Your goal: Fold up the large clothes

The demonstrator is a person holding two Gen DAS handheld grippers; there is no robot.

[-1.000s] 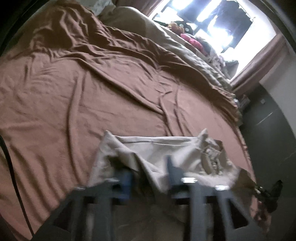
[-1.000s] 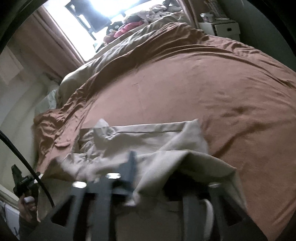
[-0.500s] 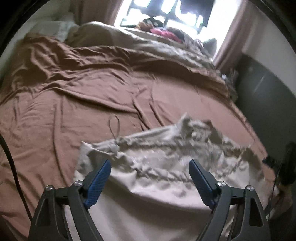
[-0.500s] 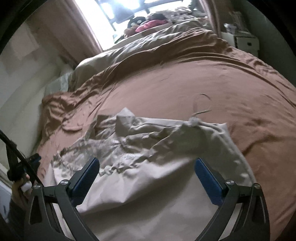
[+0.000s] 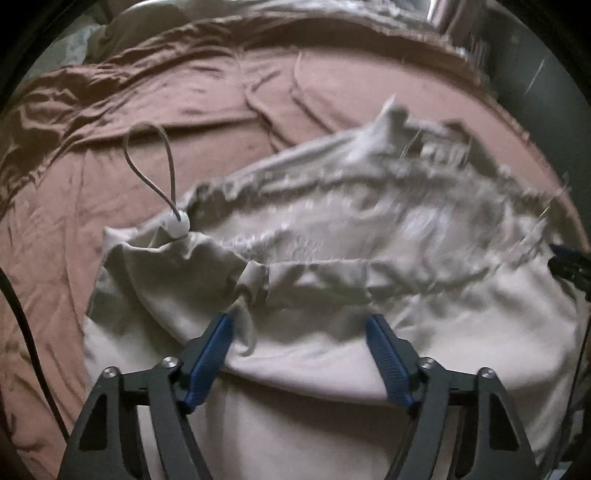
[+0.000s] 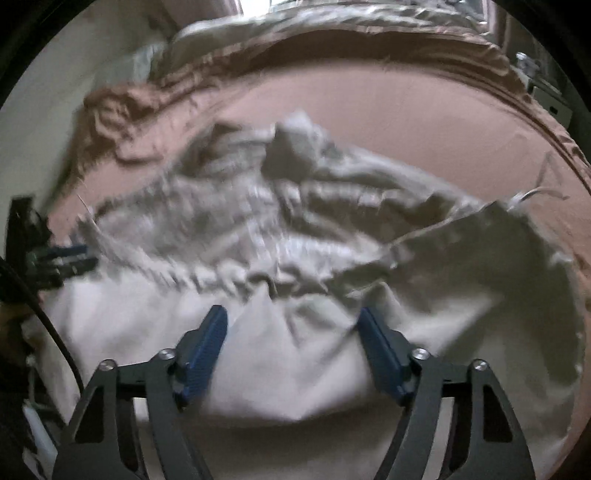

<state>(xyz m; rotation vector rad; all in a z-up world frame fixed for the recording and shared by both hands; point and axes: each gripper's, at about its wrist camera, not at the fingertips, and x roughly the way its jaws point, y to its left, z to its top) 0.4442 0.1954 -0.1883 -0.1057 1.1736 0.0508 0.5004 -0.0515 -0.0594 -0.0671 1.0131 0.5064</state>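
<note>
A beige garment (image 5: 332, 229) with a crinkled waistband and a drawstring loop (image 5: 151, 166) lies crumpled on the brown bed sheet (image 5: 92, 206). My left gripper (image 5: 298, 321) points down at its near edge. Its jaws are closing, with a raised fold of cloth between the blue pads (image 5: 210, 350), which do not clamp it. My right gripper (image 6: 291, 313) hangs over the same garment (image 6: 295, 236) at the other end. Its jaws are closing too, with a ridge of cloth between them. Each gripper shows at the edge of the other's view: the right gripper (image 5: 569, 262), the left gripper (image 6: 62, 258).
The brown sheet (image 6: 406, 110) covers the whole bed, bunched into folds at the far side. A pale duvet (image 6: 295, 22) lies beyond it. A black cable (image 5: 26, 332) hangs at the left. A white cabinet (image 6: 546, 92) stands past the bed's right edge.
A second ago both grippers were shut on the cloth. They let it go and opened wide, then dropped closer to the garment, tilted further down, and their jaws have narrowed.
</note>
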